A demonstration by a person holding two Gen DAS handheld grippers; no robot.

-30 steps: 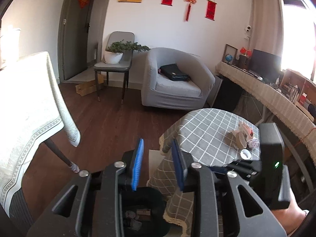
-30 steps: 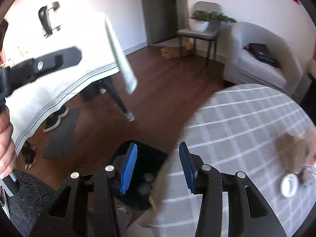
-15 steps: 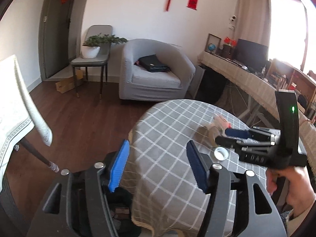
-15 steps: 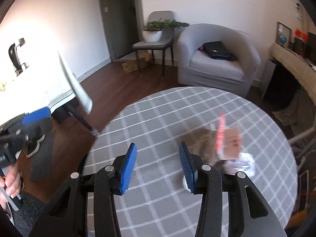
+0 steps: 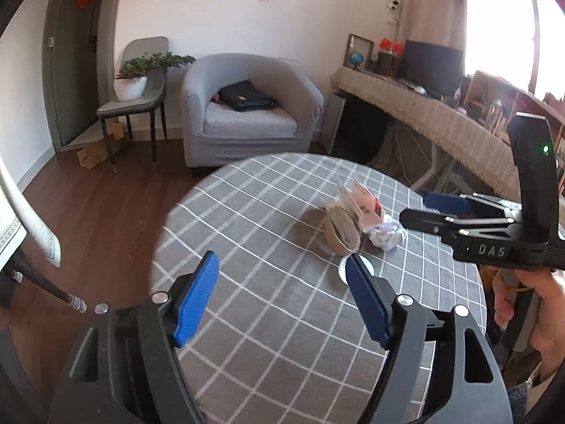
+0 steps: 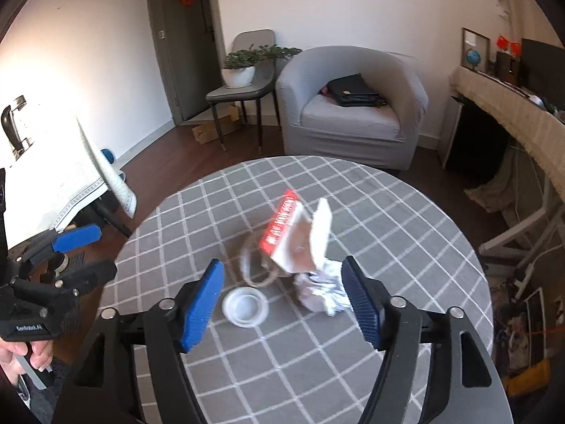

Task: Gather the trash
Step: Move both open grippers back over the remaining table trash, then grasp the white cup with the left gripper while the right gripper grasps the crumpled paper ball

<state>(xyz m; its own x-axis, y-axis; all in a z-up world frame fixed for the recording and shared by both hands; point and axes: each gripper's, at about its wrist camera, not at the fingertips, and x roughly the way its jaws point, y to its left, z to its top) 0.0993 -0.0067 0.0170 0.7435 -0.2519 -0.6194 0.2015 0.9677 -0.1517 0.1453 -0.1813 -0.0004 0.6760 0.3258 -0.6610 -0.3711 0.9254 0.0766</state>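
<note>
Both grippers, left (image 5: 282,293) and right (image 6: 282,296), have just been opening and hold nothing. On the round grey checked tablecloth (image 6: 406,219) a torn red-and-white paper packet (image 6: 300,236), crumpled white paper ball (image 6: 321,291) and clear plastic lid (image 6: 244,306) lie clustered, just beyond the right gripper's blue pads (image 6: 201,307).

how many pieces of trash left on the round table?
4, clustered near the middle of the table: a white lid nearest the camera, a crumpled paper ball right of it, a torn red-and-white box behind, a brown tape roll beside it. More may be hidden underneath.
</note>
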